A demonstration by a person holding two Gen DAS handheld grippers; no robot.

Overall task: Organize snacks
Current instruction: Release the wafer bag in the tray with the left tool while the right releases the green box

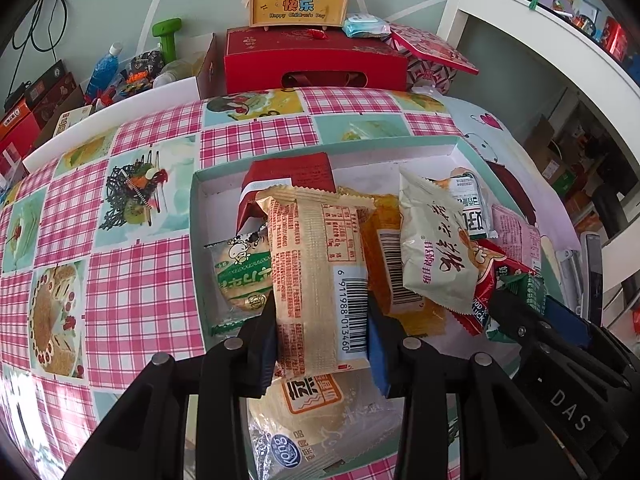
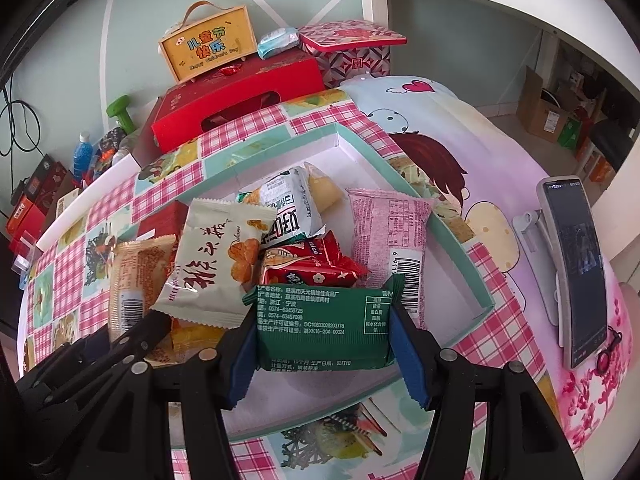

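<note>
Two tongs, left tongs (image 1: pixel 322 334) and right tongs (image 2: pixel 324 338), each clamp one packet.

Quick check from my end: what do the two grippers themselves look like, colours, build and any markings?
Both are matte black, with angular linkage arms pinned by round silver rivets and jaws lined with blue pads. The left gripper and right gripper look alike. In the left wrist view, the right gripper's body carries white letters "DAS". No cables, sleeves or hands are visible.
</note>
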